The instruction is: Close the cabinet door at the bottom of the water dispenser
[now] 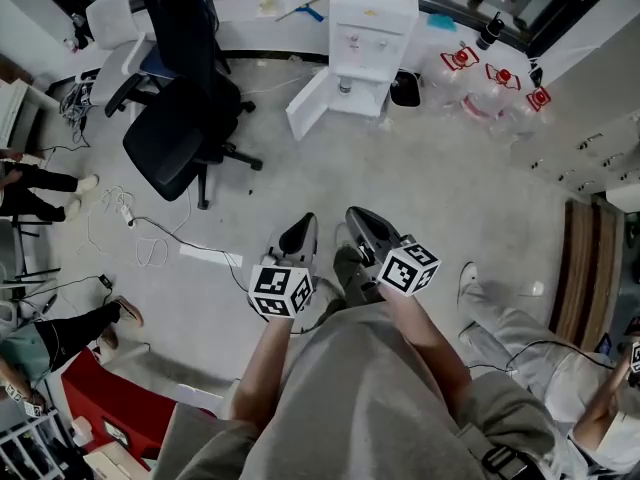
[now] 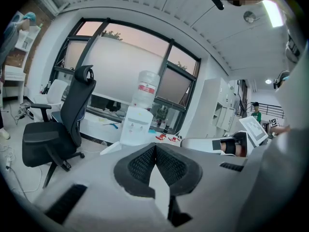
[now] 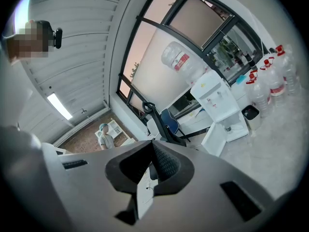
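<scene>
The white water dispenser (image 1: 370,28) stands at the far wall with a bottle on top (image 2: 146,88). Its bottom cabinet door (image 1: 308,103) hangs open, swung out to the left. The dispenser (image 3: 215,98) and its open door (image 3: 216,138) also show in the right gripper view. Both grippers are held close in front of the person's body, well short of the dispenser. My left gripper (image 1: 300,233) is shut with nothing in it, jaw tips together (image 2: 155,146). My right gripper (image 1: 358,218) points the same way, its jaws meeting at the tip (image 3: 152,143), empty.
A black office chair (image 1: 185,118) stands left of the dispenser. Several water bottles (image 1: 495,83) and a black bin (image 1: 406,88) lie to its right. Cables (image 1: 130,218) and a white power strip (image 1: 210,256) trail over the floor. People sit at the left edge and lower right.
</scene>
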`<state>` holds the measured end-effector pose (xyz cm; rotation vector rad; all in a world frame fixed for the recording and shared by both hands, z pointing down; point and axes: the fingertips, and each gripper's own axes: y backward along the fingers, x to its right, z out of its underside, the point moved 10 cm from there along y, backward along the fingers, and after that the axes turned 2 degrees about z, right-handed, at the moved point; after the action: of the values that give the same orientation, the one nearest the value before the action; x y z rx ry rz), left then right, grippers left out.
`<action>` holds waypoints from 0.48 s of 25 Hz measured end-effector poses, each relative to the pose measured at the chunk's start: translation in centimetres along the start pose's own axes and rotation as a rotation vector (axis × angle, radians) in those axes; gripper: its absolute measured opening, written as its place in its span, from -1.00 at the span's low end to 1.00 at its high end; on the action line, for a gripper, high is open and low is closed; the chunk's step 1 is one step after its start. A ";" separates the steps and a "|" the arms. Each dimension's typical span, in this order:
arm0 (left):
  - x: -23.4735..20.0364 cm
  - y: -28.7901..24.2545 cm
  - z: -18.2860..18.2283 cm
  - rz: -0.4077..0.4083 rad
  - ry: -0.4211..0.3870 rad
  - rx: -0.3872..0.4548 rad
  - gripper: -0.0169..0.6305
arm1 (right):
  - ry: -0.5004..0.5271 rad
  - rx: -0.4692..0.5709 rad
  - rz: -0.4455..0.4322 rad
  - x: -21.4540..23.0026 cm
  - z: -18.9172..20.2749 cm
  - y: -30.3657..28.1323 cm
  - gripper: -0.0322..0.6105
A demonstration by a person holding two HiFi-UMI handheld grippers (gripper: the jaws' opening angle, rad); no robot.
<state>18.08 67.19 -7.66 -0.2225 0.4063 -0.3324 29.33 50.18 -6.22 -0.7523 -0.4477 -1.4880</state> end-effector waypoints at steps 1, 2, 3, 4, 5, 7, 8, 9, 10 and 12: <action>-0.4 -0.6 -0.1 -0.005 0.005 -0.004 -0.92 | -0.008 -0.004 0.003 0.6 -0.3 -0.6 -0.87; -0.8 -1.4 -0.3 -0.010 0.009 -0.007 -0.92 | -0.015 -0.009 0.004 1.3 -0.7 -1.2 -0.87; -1.3 -2.2 -0.5 -0.014 0.011 -0.009 -0.92 | -0.020 -0.014 0.003 2.0 -1.2 -2.0 -0.87; -1.8 -3.1 -0.9 -0.020 0.012 -0.010 -0.92 | -0.025 -0.017 0.000 2.6 -1.8 -2.9 -0.87; -2.3 -4.0 -1.4 -0.026 0.013 -0.012 -0.92 | -0.030 -0.019 -0.005 3.3 -2.5 -3.8 -0.87; -3.2 -5.8 -2.3 -0.041 0.018 -0.018 -0.92 | -0.044 -0.022 -0.016 4.4 -3.9 -5.7 -0.87; -3.6 -6.8 -2.8 -0.050 0.021 -0.022 -0.92 | -0.052 -0.023 -0.020 4.9 -4.7 -6.6 -0.87; -4.0 -7.7 -3.3 -0.059 0.025 -0.026 -0.92 | -0.059 -0.026 -0.024 5.5 -5.3 -7.4 -0.87; -4.3 -8.7 -3.7 -0.068 0.027 -0.031 -0.92 | -0.066 -0.030 -0.028 6.1 -5.9 -8.2 -0.87; -4.9 -10.5 -4.5 -0.080 0.030 -0.040 -0.92 | -0.081 -0.041 -0.036 7.1 -6.8 -9.7 -0.87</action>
<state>9.11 58.59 -7.12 -0.2741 0.4348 -0.4072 19.08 41.10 -4.47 -0.8430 -0.4948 -1.5081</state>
